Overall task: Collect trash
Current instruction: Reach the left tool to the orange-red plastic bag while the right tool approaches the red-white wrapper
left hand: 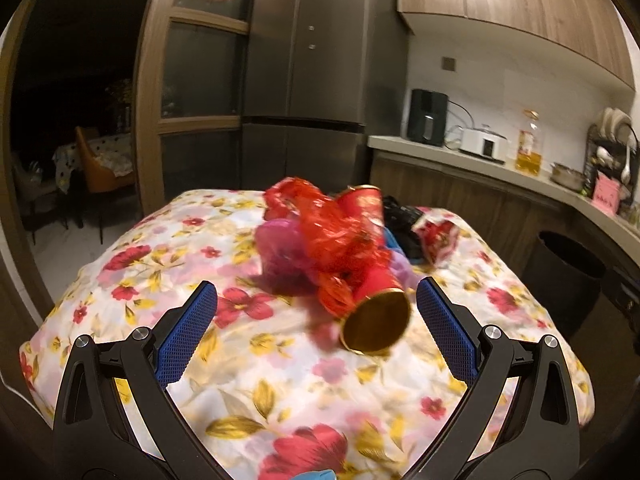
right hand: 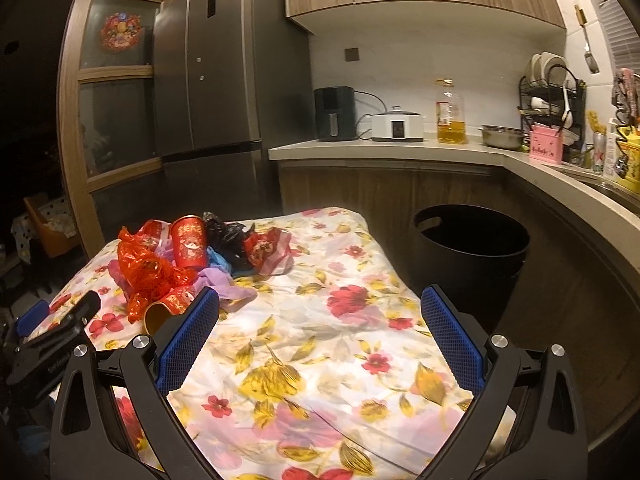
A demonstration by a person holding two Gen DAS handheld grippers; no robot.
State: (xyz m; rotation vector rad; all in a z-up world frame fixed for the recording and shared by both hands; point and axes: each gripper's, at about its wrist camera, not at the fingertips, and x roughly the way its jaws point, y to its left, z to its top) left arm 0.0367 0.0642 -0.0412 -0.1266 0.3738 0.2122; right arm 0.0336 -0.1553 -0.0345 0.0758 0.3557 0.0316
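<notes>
A pile of trash lies on the table with the floral cloth (left hand: 280, 380). In the left wrist view a red paper cup with a gold inside (left hand: 378, 312) lies on its side, mouth toward me, just ahead of my open, empty left gripper (left hand: 316, 300). Behind it are a crumpled red plastic bag (left hand: 328, 232), a pink bag (left hand: 280, 248) and an upright red cup (left hand: 360, 204). In the right wrist view my right gripper (right hand: 320, 304) is open and empty over bare cloth (right hand: 320, 340), right of the pile: red bag (right hand: 148, 268), upright cup (right hand: 190, 242), black bag (right hand: 228, 240), and the left gripper (right hand: 52, 320).
A black trash bin (right hand: 472, 256) stands on the floor right of the table, also in the left wrist view (left hand: 564, 280). A kitchen counter (right hand: 400, 148) with appliances, an oil bottle and a dish rack runs behind and to the right. A tall fridge (right hand: 224, 80) stands behind the table.
</notes>
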